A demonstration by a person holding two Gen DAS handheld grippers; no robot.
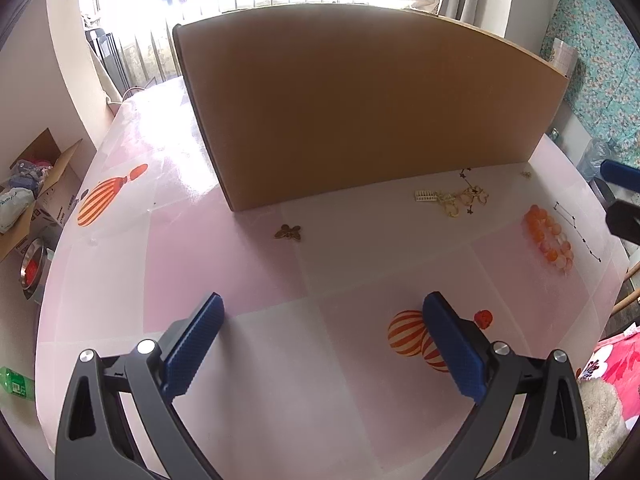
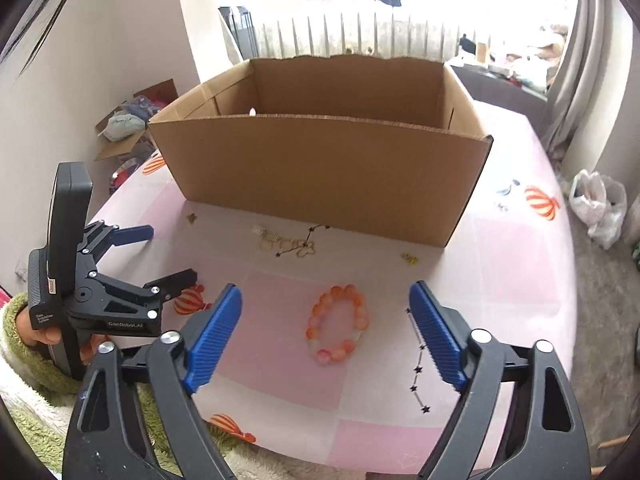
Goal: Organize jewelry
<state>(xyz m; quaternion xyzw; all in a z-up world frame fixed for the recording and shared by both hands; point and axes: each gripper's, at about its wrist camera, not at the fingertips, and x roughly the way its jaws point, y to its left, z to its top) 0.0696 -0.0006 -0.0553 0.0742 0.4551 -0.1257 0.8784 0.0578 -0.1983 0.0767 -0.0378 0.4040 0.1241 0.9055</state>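
1. My right gripper (image 2: 324, 336) hovered with jaws wide apart, clamping nothing; the orange bead bracelet (image 2: 338, 326) lay on the table between them, untouched, probably my next pick.
2. Beside my right finger lay a thin star chain (image 2: 418, 376), near the table's front edge.
3. My left gripper (image 1: 324, 340) also stood open and empty over bare pink tablecloth (image 1: 260, 280), with free room around it.
4. Further ahead sat a small butterfly charm (image 1: 289, 233) and a tangled gold chain (image 2: 290, 245).
5. Farthest stood the open cardboard box (image 2: 320, 168), likely the jewelry's destination; its tall near wall needs clearing.
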